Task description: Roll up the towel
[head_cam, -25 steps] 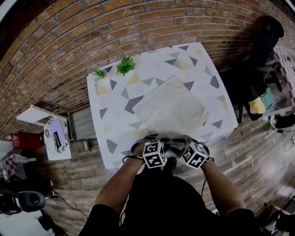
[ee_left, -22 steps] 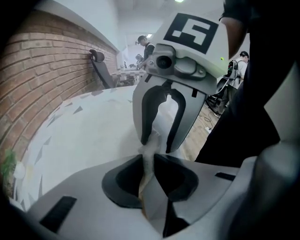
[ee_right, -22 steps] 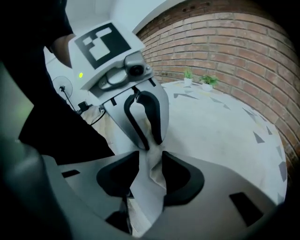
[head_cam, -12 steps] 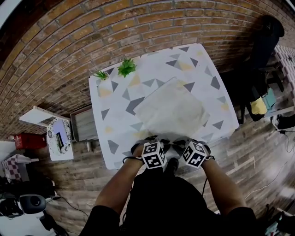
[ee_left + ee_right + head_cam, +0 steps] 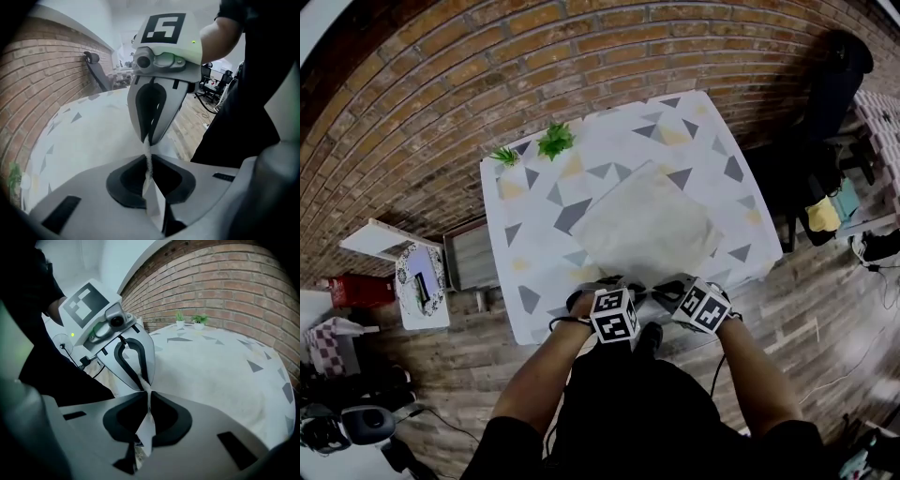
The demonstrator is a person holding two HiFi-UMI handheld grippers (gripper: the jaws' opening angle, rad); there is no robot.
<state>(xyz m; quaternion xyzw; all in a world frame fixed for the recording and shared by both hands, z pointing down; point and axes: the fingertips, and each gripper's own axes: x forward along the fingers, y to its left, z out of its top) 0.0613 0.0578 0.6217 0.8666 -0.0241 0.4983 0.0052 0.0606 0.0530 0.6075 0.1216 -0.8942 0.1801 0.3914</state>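
Towel (image 5: 649, 223) flat on table (image 5: 520, 197), near hem toward the person. Left gripper (image 5: 149, 161) and right gripper (image 5: 149, 401) side by side on that hem; both jaws have just been closing and now pinch cloth. Likely reason: a paired hold turns the hem over evenly to start the roll.

1. The person wears a black top (image 5: 647, 412) with short black sleeves (image 5: 508, 433).
2. The left tongs (image 5: 607, 284) and right tongs (image 5: 673, 289) have pale grey, smoothly curved jaws, each pair framing a black oval hollow.
3. The left cube (image 5: 614, 314) and right cube (image 5: 705, 307) are white, printed with black square markers.
4. Below the right cube sits a rounded light-grey housing (image 5: 164, 61) with a round knob and a small green light (image 5: 193, 42).
5. A thin dark cable (image 5: 713, 375) trails back from the right tongs.
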